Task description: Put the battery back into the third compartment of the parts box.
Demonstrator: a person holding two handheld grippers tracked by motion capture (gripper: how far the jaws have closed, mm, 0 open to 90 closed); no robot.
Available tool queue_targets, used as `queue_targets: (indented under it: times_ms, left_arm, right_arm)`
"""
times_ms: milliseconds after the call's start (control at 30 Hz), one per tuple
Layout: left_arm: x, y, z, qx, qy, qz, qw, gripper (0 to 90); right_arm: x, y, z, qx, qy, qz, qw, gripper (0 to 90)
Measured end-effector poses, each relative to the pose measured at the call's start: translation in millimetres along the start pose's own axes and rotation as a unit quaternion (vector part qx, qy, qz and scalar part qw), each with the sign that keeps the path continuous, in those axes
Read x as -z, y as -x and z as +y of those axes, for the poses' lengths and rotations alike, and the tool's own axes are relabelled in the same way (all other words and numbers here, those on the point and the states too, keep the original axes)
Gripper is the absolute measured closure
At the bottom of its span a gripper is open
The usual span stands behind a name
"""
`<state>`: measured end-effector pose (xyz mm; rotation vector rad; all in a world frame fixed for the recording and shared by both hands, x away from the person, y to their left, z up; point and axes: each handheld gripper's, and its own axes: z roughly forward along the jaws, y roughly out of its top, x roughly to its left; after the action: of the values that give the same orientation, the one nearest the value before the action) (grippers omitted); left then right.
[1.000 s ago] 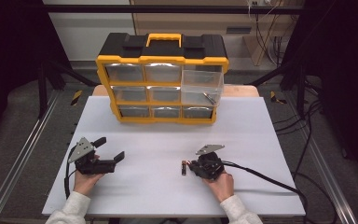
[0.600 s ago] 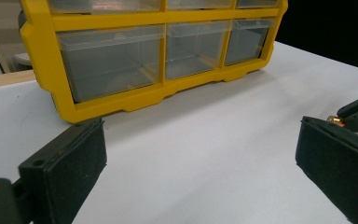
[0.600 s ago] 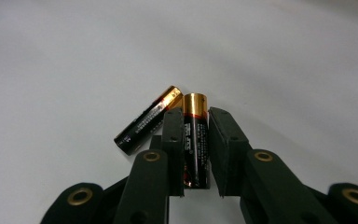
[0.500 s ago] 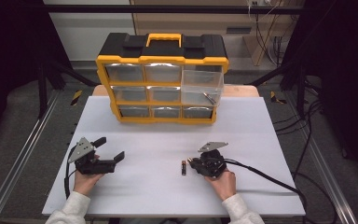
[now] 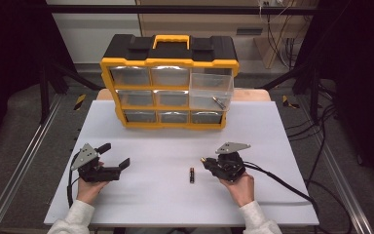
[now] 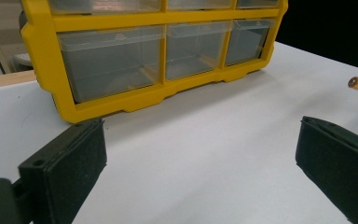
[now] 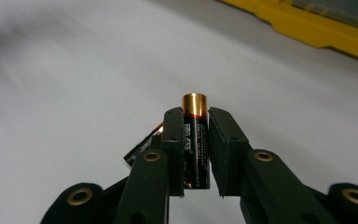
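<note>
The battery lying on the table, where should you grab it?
Grip the lying battery across its round middle, coming straight down from above. It lies flat on the white table, its ends pointing toward and away from the person, so jaws close on its long sides.

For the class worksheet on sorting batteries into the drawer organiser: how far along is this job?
Done: one drawer of the organiser is pulled out, with a small item inside. In hand: the right gripper is shut on a battery. Left: a second battery lies on the table; the left gripper is open, empty.
</note>
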<state>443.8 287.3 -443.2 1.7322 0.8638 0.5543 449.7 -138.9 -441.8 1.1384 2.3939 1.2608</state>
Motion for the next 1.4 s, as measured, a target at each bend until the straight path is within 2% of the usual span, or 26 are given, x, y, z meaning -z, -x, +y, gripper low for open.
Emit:
queue_targets:
  times_ms: [500,767,1000,1400]
  left_arm:
    - [-1.4,0.6,-0.4,-0.002,-0.002,0.000,1.0000,1.5]
    - [-1.6,0.5,-0.7,-0.002,-0.004,0.000,1.0000,1.4]
    - [-2.0,0.9,-0.9,-0.002,-0.005,0.000,1.0000,1.4]
    - [-1.6,0.7,-0.6,-0.003,-0.003,0.001,1.0000,1.4]
  right_arm:
    - [40.1,5.6,21.8,0.008,0.044,-0.003,0.9990,77.2]
    - [61.8,-1.5,42.3,0.023,0.072,-0.002,0.9971,77.2]
    - [78.6,-4.1,59.7,0.025,0.097,0.008,0.9950,77.2]
    - [107.4,-7.5,91.8,0.040,0.120,-0.002,0.9920,77.2]
